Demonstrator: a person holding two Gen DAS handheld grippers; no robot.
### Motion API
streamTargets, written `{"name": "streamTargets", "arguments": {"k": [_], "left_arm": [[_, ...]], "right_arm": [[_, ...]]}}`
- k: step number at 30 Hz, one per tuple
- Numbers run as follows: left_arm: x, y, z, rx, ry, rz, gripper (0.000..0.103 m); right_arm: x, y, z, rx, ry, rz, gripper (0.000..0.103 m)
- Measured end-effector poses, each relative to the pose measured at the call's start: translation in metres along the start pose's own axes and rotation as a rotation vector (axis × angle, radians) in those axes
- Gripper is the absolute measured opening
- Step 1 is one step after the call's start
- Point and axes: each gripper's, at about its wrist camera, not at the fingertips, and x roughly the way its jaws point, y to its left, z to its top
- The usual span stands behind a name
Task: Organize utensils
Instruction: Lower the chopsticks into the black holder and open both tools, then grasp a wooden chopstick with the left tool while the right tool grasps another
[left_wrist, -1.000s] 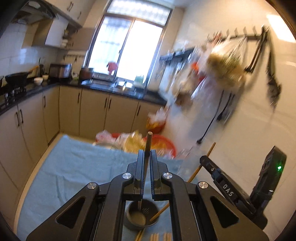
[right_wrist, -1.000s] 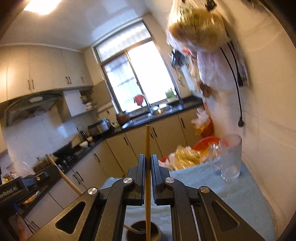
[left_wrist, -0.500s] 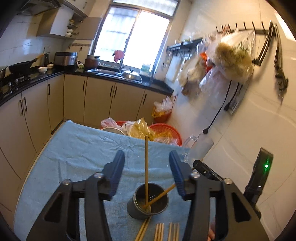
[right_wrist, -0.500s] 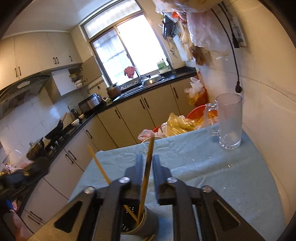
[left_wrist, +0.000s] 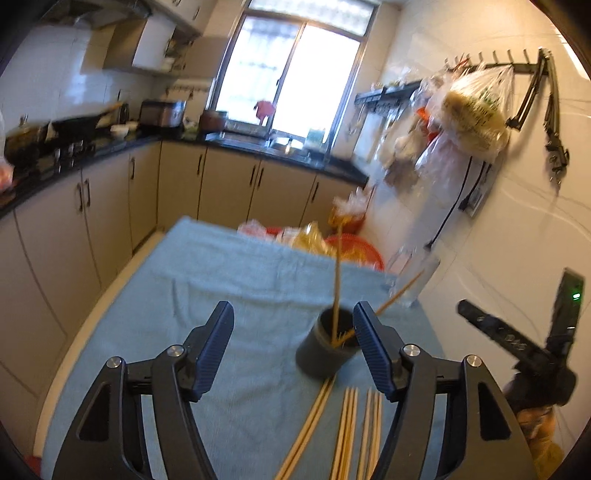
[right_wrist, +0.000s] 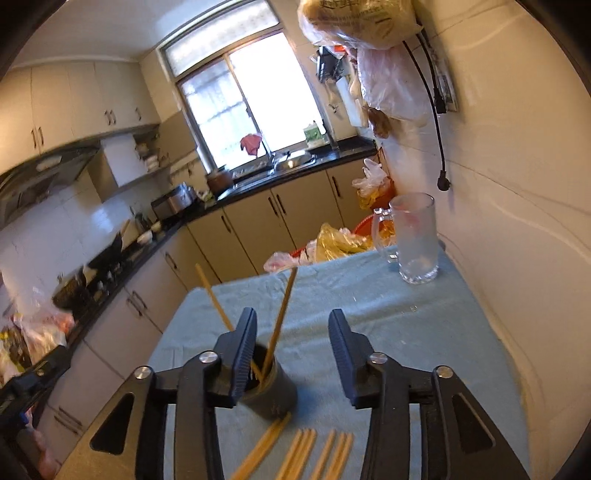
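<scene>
A dark grey utensil cup (left_wrist: 325, 349) stands on the blue cloth and holds two wooden chopsticks (left_wrist: 337, 280) that lean apart. It also shows in the right wrist view (right_wrist: 271, 389) with both chopsticks (right_wrist: 281, 314) in it. Several more chopsticks (left_wrist: 347, 424) lie flat on the cloth in front of the cup, also seen in the right wrist view (right_wrist: 295, 454). My left gripper (left_wrist: 293, 334) is open and empty, just left of and behind the cup. My right gripper (right_wrist: 291, 339) is open and empty, above the cup's right side. The right gripper's body (left_wrist: 517, 343) shows at the right of the left wrist view.
A clear glass mug (right_wrist: 413, 240) stands at the table's far right by the tiled wall. Plastic bags and a red basket (left_wrist: 343, 247) sit beyond the table's far edge. Kitchen cabinets (left_wrist: 110, 206) run along the left. Bags hang on the wall (left_wrist: 472, 110).
Both grippers have opened and let go of their chopsticks, which now stand in the cup. Both grippers have pulled back from the cup, the left one shifting to the left.
</scene>
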Motion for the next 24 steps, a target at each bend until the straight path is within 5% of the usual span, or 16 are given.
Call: {"name": "streamTargets", "arguments": {"k": [3, 8, 10, 12, 13, 19, 24], "left_arm": [[0.012, 0.008, -0.029, 0.011, 0.063, 0.019, 0.066], [0.056, 0.015, -0.08, 0.066, 0.261, 0.004, 0.066], [0.077, 0.016, -0.1, 0.086, 0.359, -0.023, 0.056], [0.1, 0.014, -0.119, 0.109, 0.46, -0.038, 0.035], [0.107, 0.013, -0.127, 0.124, 0.487, -0.039, 0.033], [0.126, -0.003, -0.142, 0.211, 0.506, -0.056, 0.029], [0.134, -0.008, -0.138, 0.234, 0.502, -0.053, 0.015]], "right_arm": [[-0.007, -0.003, -0.018, -0.059, 0.089, -0.006, 0.06], [0.001, -0.021, -0.071, -0.124, 0.269, -0.017, 0.061], [0.011, -0.029, -0.101, -0.131, 0.336, -0.013, 0.055], [0.023, -0.038, -0.122, -0.104, 0.391, 0.013, 0.032], [0.03, -0.042, -0.133, -0.077, 0.422, 0.035, 0.029], [0.053, -0.05, -0.162, -0.035, 0.46, 0.061, 0.028], [0.061, -0.041, -0.166, -0.068, 0.453, 0.043, 0.028]]}}
